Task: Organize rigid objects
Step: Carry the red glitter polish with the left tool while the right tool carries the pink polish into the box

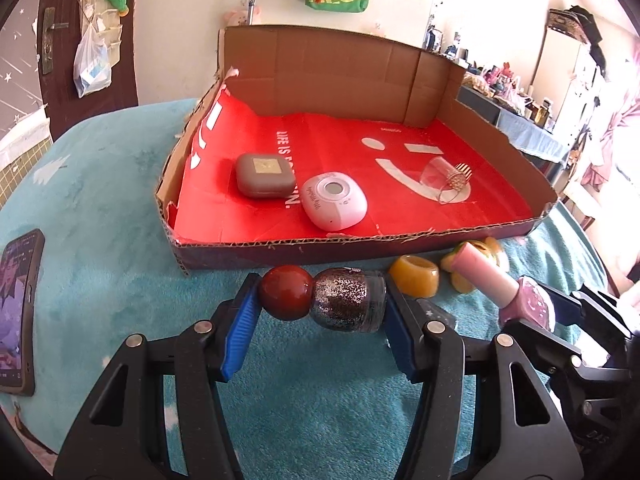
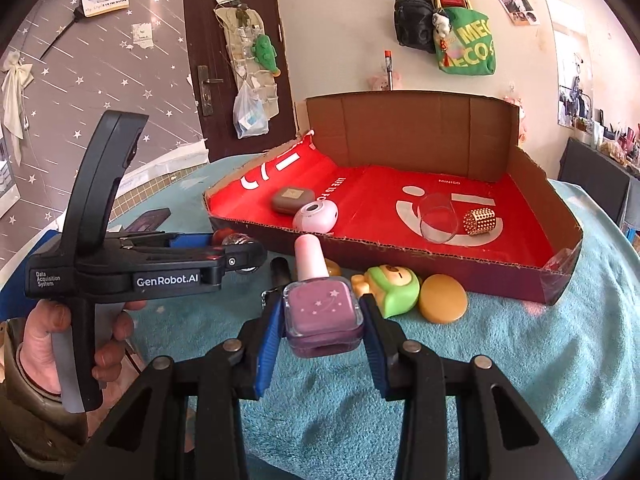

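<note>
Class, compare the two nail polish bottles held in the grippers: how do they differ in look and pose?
The glitter bottle is round with a dark-red ball cap; the pink bottle is square with a tall pale-pink cap. The glitter bottle lies sideways in the left gripper; the pink bottle stands upright in the right gripper. Both are gripped.

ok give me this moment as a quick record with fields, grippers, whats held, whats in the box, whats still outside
left gripper: shut on glitter polish bottle, held sideways by its red round cap and its base
right gripper: shut on pink polish bottle, upright, pink cap on top
cardboard box: red lined, on the teal blanket
in box: brown case, pink and white case, clear cup on its side, gold studded cylinder
outside box: green toy, amber disc
phone: on the blanket, left of the box
</note>
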{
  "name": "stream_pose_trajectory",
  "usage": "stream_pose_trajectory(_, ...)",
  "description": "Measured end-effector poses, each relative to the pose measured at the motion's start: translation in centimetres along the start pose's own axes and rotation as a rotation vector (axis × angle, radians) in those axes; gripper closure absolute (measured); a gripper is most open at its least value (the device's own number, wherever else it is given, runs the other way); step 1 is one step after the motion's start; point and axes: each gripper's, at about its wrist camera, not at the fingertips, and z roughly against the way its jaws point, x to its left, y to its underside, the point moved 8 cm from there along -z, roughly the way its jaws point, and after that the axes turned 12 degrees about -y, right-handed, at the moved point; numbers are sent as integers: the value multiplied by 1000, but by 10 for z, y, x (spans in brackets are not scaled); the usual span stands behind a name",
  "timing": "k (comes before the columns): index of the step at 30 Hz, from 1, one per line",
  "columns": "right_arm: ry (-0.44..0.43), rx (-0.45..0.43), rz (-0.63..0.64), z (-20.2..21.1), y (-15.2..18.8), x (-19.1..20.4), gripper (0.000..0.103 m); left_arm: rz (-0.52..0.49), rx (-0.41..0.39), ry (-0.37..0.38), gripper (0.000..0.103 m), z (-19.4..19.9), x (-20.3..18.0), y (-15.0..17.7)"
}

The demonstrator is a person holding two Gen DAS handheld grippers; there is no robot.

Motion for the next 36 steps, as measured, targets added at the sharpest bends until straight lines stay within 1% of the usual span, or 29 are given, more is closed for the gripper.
stream_pose_trajectory(8, -4, -1, -8, 1, -4, -1, 62, -8, -35, 33, 48, 10, -9, -11)
stream_pose_trajectory(20, 17, -28, 23, 5, -28, -8, 62, -27, -68, 84, 48, 10, -24, -38)
stream_pose_trajectory(28, 18, 0, -25, 2, -45, -37, 62, -45, -44, 137, 47, -1, -37, -49)
stream_pose_trajectory(36, 8, 53, -106, -5, -57, -71, 62, -56, 32, 202, 47, -20, -52, -52)
